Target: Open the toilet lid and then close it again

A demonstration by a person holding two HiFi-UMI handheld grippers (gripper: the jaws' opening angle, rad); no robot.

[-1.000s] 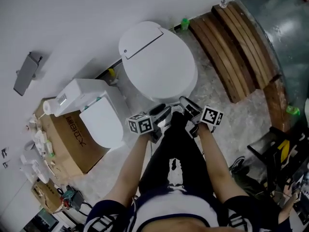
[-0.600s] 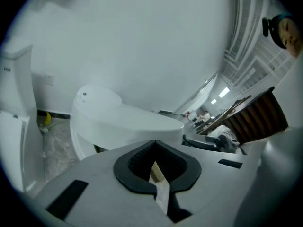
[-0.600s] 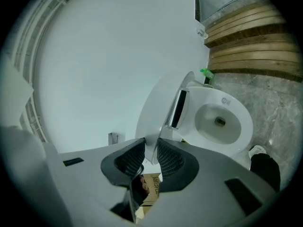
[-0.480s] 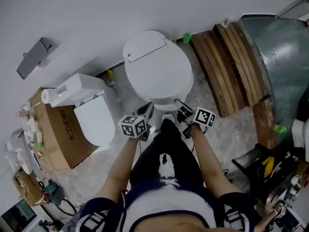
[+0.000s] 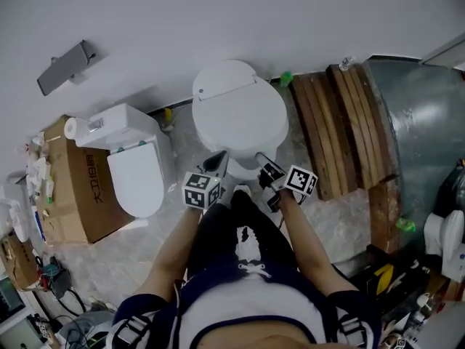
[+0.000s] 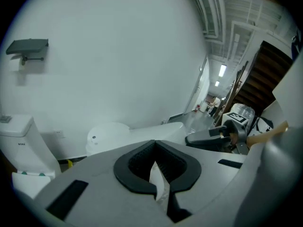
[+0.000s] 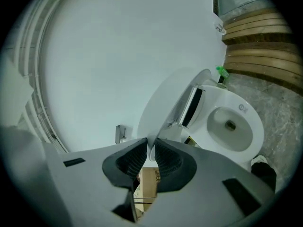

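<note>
Now the half-raised toilet lid (image 7: 163, 105) is pinched at its rim by the right claw (image 7: 151, 144), whose jaws have just been closing; the left claw (image 6: 155, 143) is seen shut, empty, nearby.

From the head view the toilet lid (image 5: 240, 115) is covering the bowl (image 7: 232, 126), and clutter (image 5: 22, 217) at the left edge is running out of frame. The left tool (image 6: 154, 143) is blocking the toilet's base in its own view.

You are standing in a workshop-like test space: a toilet (image 5: 240, 115) against a bare wall, a second toilet (image 5: 134, 169) beside a cardboard box (image 5: 69, 195), stacked wooden planks (image 5: 341, 129), and tangled cables (image 5: 57, 281).
</note>
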